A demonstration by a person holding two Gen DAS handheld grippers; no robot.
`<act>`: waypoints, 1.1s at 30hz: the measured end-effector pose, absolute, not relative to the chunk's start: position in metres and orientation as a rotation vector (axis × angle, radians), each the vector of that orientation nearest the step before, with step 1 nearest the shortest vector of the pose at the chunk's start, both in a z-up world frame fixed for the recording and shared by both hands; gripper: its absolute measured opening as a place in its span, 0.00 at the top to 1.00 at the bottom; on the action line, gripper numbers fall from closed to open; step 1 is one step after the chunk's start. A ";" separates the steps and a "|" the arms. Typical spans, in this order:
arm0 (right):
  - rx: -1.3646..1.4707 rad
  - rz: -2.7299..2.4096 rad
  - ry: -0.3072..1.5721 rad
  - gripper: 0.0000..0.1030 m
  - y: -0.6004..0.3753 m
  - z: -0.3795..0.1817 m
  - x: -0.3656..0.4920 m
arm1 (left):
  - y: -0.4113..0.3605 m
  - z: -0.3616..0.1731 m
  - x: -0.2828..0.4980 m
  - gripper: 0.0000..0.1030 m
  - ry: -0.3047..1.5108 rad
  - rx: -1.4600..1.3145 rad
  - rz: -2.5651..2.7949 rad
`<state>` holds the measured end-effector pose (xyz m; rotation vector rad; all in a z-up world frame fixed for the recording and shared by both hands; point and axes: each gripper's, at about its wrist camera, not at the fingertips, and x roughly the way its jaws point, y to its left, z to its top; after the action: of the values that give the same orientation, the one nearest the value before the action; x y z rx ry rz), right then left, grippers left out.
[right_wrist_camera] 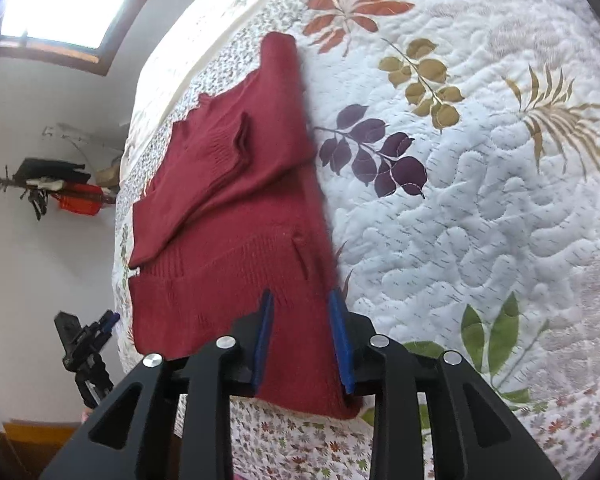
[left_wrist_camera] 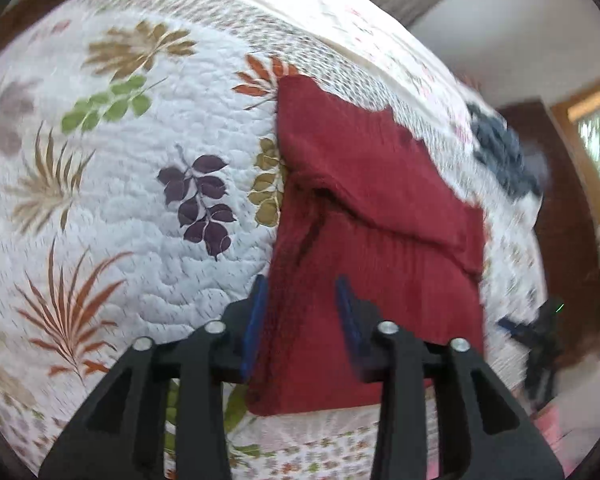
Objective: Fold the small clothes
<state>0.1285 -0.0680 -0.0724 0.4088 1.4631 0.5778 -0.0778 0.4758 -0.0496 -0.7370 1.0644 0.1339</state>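
A dark red knit sweater (left_wrist_camera: 380, 200) lies flat on the leaf-print quilt (left_wrist_camera: 140, 208), one sleeve folded across its body. My left gripper (left_wrist_camera: 301, 284) hovers open above the sweater's near hem at its left edge, blue pads apart with nothing between them. In the right wrist view the same sweater (right_wrist_camera: 228, 208) runs along the bed's left side. My right gripper (right_wrist_camera: 300, 298) is open over the hem near the sweater's right edge. Each gripper shows small in the other's view, the right gripper (left_wrist_camera: 540, 332) and the left gripper (right_wrist_camera: 88, 344), both off the bed's edge.
A dark blue garment (left_wrist_camera: 504, 156) lies crumpled on the bed beyond the sweater. The quilt (right_wrist_camera: 480, 220) stretches wide to the sweater's side. The bed edge drops off beside the sweater; a wall shelf with orange items (right_wrist_camera: 76, 196) and a window (right_wrist_camera: 60, 0) lie beyond.
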 end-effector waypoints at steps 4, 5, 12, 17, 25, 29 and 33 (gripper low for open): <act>0.357 0.588 1.451 0.64 -0.058 -0.068 0.120 | 0.453 -0.056 -0.061 0.57 1.126 -0.576 0.116; 0.349 0.596 1.448 0.64 -0.055 -0.068 0.119 | 0.447 -0.058 -0.055 0.57 1.139 -0.529 0.112; 0.284 0.620 1.443 0.64 -0.037 -0.069 0.115 | 0.424 -0.073 -0.016 0.50 1.190 -0.306 0.108; 0.259 0.632 1.442 0.64 -0.028 -0.073 0.117 | 0.420 -0.084 0.005 0.53 1.218 -0.270 0.100; 0.166 0.630 1.423 0.64 -0.013 -0.073 0.122 | 0.416 -0.079 0.006 0.95 1.178 -0.301 0.113; 0.122 0.639 1.400 0.63 -0.006 -0.070 0.123 | 0.412 -0.055 -0.013 0.95 1.083 -0.326 0.075; 0.067 0.654 1.373 0.56 0.003 -0.068 0.126 | 0.418 -0.067 -0.012 0.95 1.118 -0.347 0.080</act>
<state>0.1255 0.0034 -0.0682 0.0666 1.3729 0.6544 -0.0118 0.4181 -0.0675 -0.3472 1.1177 0.0797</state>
